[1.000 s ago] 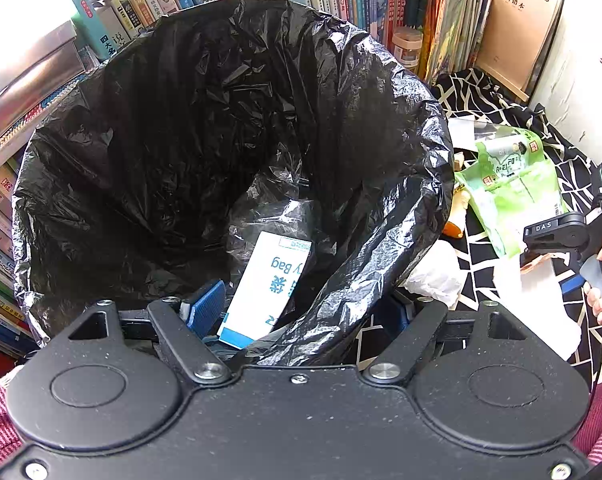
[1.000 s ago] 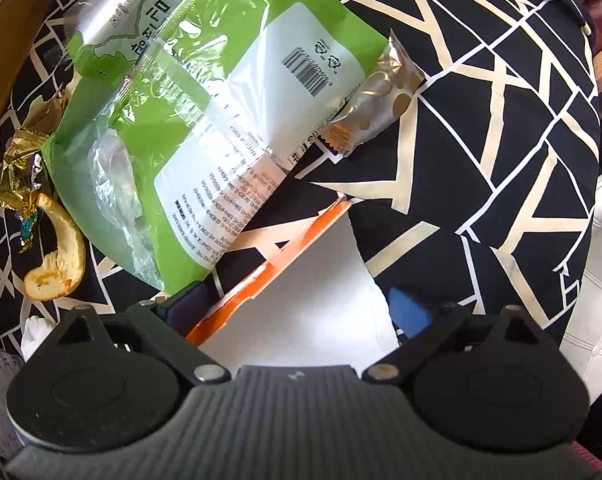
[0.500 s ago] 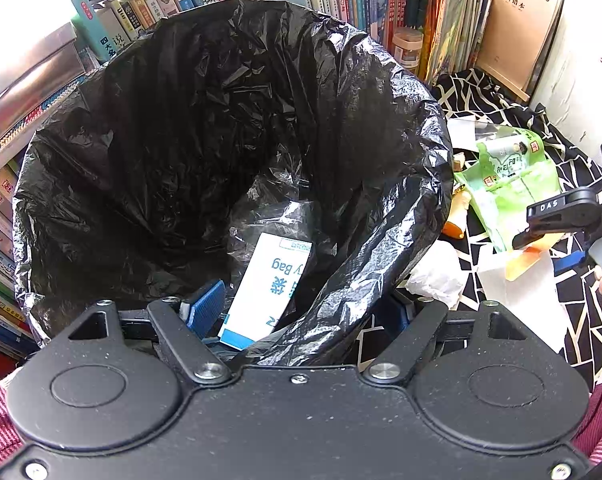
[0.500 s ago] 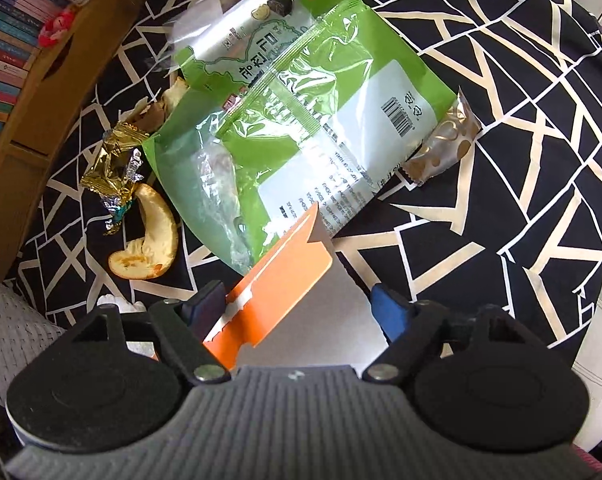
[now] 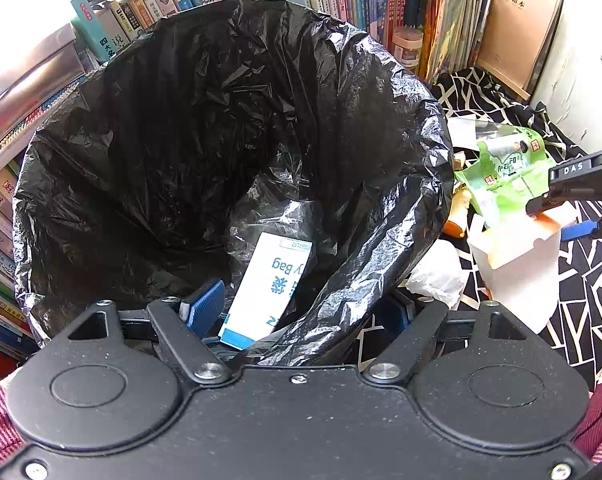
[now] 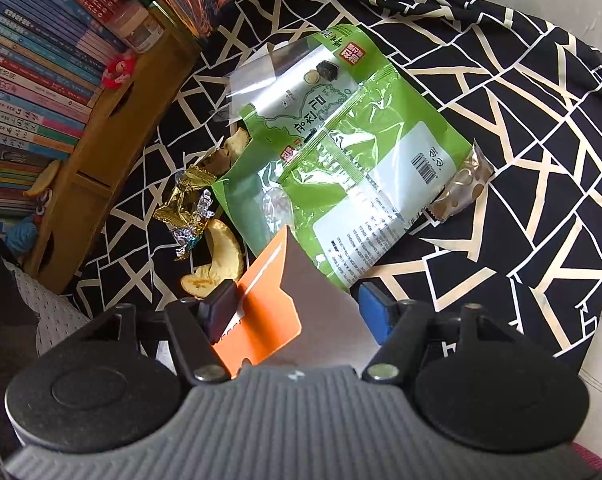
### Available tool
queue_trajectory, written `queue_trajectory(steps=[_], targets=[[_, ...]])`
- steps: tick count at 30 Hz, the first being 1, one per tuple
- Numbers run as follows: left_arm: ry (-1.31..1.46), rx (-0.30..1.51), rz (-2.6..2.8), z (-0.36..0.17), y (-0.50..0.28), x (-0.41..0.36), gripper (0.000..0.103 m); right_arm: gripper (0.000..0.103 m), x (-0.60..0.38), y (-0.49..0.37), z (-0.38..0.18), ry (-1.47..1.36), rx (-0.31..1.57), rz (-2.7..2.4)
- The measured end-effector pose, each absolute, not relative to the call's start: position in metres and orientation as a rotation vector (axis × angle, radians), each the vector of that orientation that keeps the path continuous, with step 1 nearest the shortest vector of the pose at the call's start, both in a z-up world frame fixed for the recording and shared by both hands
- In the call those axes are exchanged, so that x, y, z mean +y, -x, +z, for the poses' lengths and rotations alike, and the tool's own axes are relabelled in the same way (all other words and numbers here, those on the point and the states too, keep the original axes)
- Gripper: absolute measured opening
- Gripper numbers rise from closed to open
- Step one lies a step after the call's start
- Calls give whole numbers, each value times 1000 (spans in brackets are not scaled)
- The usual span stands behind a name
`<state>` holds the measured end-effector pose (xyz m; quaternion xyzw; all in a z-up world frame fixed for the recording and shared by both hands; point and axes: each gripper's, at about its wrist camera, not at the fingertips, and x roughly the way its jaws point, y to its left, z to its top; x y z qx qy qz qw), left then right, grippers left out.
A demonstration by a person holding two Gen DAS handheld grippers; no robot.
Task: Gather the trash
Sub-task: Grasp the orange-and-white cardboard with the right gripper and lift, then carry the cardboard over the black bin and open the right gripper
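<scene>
Patterned cloth (image 6: 533,128): black with cream lines, spread under all the loose trash, reaching to the far wall.
Bookshelf (image 6: 25,92): packed with upright books, on the left of the cloth and behind the bag.
Black trash bag (image 5: 205,128): wide open, rim folded outward, filling the left wrist view; a white and blue packet (image 5: 273,288) and crumpled clear plastic lie at its bottom.
Left gripper (image 5: 301,312): its jaws straddle the near rim of the black trash bag, the blue pad inside the bag and the other finger outside, grasping the rim fold.
Green snack bags (image 6: 341,160): two overlapping, flat on the cloth in the middle, barcode side up on the nearer one.
White and orange carton (image 6: 269,304): lifted clear of the cloth, orange flap open, held between the right gripper's pads.
Right gripper (image 6: 293,308): jaws closing, clenched on the white and orange carton, to the right of the bag.
White tissue (image 5: 437,276): crumpled, just right of the bag.
Fruit peel (image 6: 221,260): curved, left of the green snack bags.
Gold wrapper (image 6: 185,204): crumpled, touching the peel's far end.
Brown spotted wrapper (image 6: 461,192): at the right edge of the green snack bags.
</scene>
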<state>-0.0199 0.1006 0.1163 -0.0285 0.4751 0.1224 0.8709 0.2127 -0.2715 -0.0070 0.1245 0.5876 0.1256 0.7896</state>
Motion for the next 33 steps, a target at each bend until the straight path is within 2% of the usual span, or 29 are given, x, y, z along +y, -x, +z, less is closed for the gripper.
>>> queue_trajectory(steps=[23, 33], targets=[[53, 993, 256, 116, 20, 99, 79, 68, -265, -197, 95, -377, 1045, 448], [54, 993, 256, 116, 20, 99, 79, 68, -233, -174, 191, -452, 871, 720]])
